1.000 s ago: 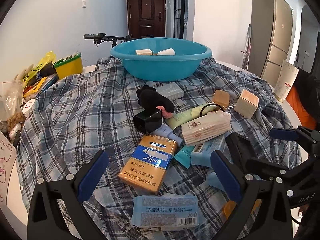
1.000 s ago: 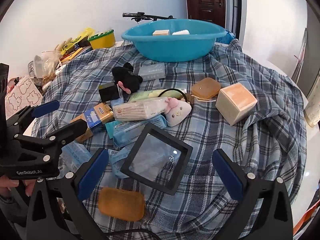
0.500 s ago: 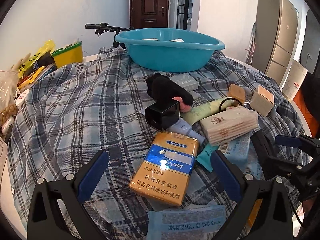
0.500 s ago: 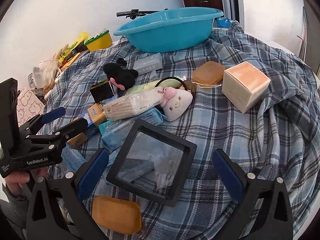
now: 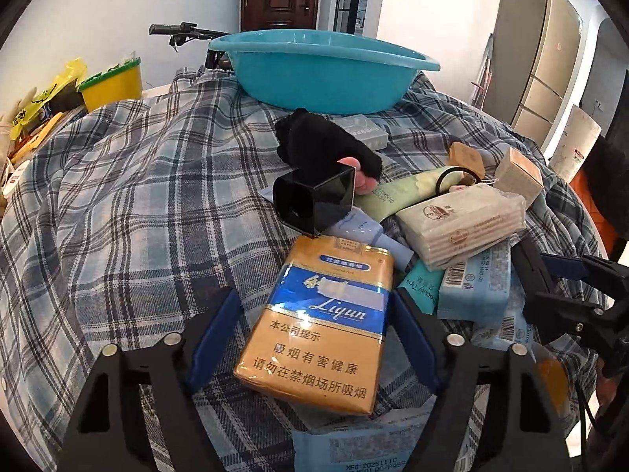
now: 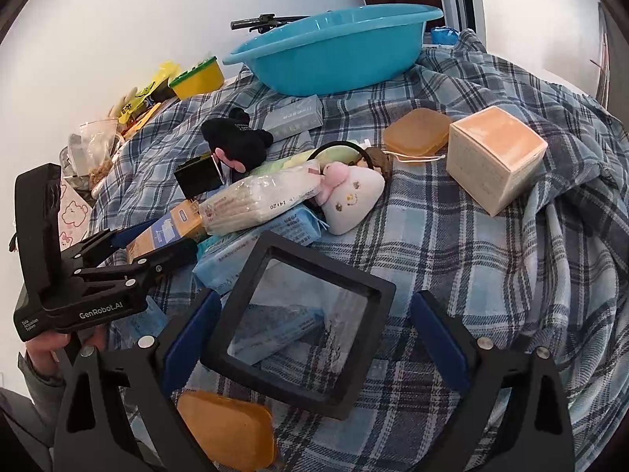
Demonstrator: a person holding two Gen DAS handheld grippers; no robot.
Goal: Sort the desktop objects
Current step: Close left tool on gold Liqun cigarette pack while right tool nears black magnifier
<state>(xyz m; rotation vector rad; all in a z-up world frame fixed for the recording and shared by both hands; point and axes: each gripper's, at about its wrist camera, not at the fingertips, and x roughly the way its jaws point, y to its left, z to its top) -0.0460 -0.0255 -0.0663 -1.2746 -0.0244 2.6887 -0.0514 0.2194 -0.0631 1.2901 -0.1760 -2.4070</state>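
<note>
An orange and blue cigarette pack (image 5: 326,314) lies on the plaid cloth between the pads of my left gripper (image 5: 314,303). Its jaws are closing; the right pad is at the pack's edge, while a strip of cloth still shows at the left pad. In the right wrist view, a black square frame with a clear pane (image 6: 298,330) lies between the fingers of my right gripper (image 6: 316,306). Those jaws are wide and starting to close, with neither pad pressing. The left gripper (image 6: 149,244) also shows there, straddling the pack (image 6: 173,232). A teal basin (image 5: 322,74) stands at the back.
Piled close by are a black cube (image 5: 314,200), a black plush toy (image 5: 326,145), a tissue pack (image 5: 460,228), blue wet-wipe packs (image 5: 475,283), a white plush (image 6: 350,196), a beige box (image 6: 495,157) and orange soap cases (image 6: 228,428). Yellow tub and bags (image 5: 114,86) sit far left.
Both grippers have sunk closer to the cloth. The left jaws have come in from wide open to either side of the cigarette pack. The right gripper has neared the black frame.
</note>
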